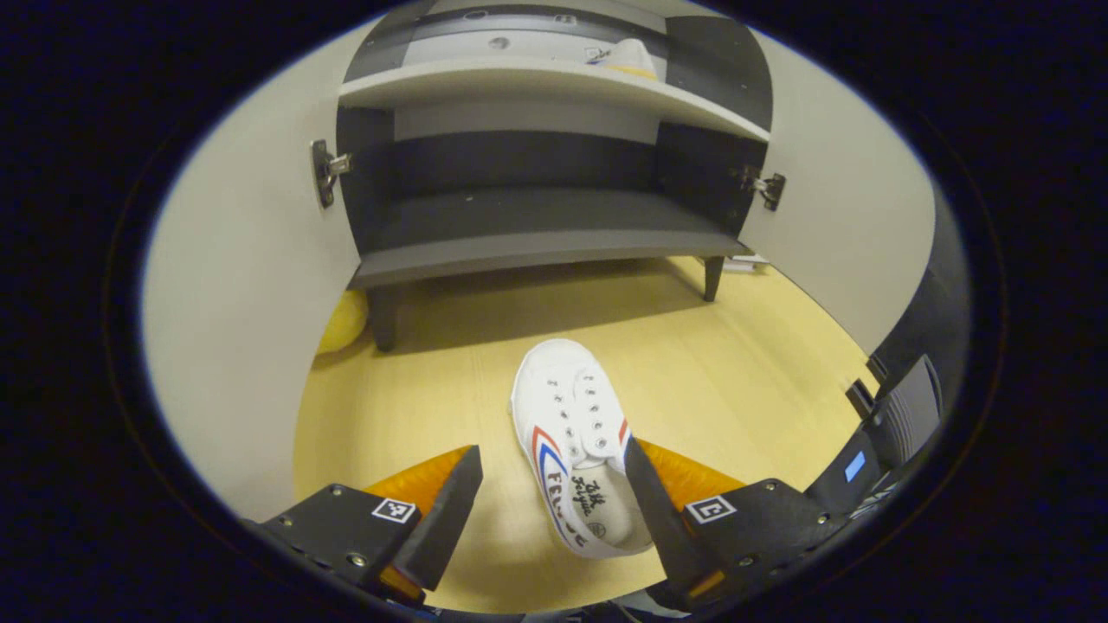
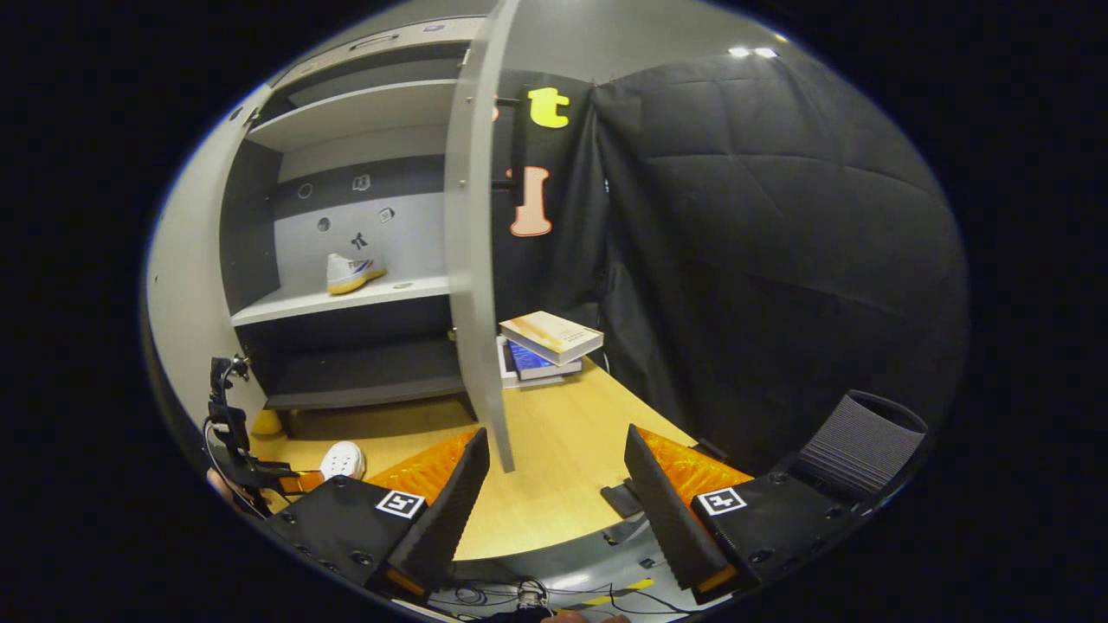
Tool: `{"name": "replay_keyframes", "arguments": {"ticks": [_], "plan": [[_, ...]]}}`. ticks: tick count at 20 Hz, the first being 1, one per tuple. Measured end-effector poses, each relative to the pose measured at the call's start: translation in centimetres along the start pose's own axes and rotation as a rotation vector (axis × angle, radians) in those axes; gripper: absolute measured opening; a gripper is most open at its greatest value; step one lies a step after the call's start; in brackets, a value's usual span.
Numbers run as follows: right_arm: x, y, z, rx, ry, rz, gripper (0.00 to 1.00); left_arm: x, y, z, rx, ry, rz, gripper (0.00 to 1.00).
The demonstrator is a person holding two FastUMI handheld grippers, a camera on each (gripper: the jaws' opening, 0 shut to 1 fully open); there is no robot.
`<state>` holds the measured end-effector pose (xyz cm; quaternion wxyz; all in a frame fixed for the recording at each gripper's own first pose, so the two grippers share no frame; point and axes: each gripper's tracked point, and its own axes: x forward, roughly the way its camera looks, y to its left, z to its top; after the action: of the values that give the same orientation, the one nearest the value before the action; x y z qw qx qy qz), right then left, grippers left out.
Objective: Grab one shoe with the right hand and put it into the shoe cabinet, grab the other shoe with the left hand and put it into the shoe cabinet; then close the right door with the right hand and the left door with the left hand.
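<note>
A white canvas shoe [image 1: 567, 441] with red and blue stripes lies on the wooden floor, toe toward the shoe cabinet [image 1: 537, 251]. My left gripper [image 1: 552, 459] is open and low over its heel end. One finger stands apart on the shoe's left and the other overlaps its right edge. The second shoe [image 2: 353, 272] rests on the cabinet's upper shelf [image 2: 338, 301]; the left gripper view shows this shoe [image 1: 621, 57] too. My right gripper [image 2: 554, 493] is open with nothing between its fingers, facing the edge of the open right door [image 2: 474, 260].
Both doors stand wide open: left door [image 1: 251, 303], right door [image 1: 831, 216]. A yellow object [image 1: 342, 320] lies under the cabinet's left corner. Stacked books [image 2: 547, 344] sit on the floor behind the right door. A dark ribbed chair [image 2: 857, 441] stands at the right.
</note>
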<state>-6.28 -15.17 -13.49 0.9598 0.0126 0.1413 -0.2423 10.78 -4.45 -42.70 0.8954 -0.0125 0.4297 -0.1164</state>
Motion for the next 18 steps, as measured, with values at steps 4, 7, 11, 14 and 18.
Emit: {"name": "replay_keyframes", "arguments": {"ticks": [4,7,11,14,18], "plan": [[1.9,-5.4,0.5,0.047,-0.021,-0.097,0.98,2.0,0.4,-0.7,0.003,0.066,0.003,0.93],[3.6,-8.5,0.9,0.063,-0.026,-0.146,0.98,3.2,0.3,-1.8,0.018,0.111,0.006,0.7],[5.9,-10.4,1.4,0.084,-0.03,-0.18,0.98,3.9,0.0,-2.9,-0.022,0.16,-0.002,0.7],[7.5,-10.9,1.6,0.089,-0.024,-0.185,0.98,4.3,-0.9,-3.3,-0.082,0.189,-0.042,0.48],[9.7,-10.9,1.8,0.097,-0.008,-0.17,0.98,3.7,-0.6,-3.5,-0.084,0.202,-0.035,0.42]]}}
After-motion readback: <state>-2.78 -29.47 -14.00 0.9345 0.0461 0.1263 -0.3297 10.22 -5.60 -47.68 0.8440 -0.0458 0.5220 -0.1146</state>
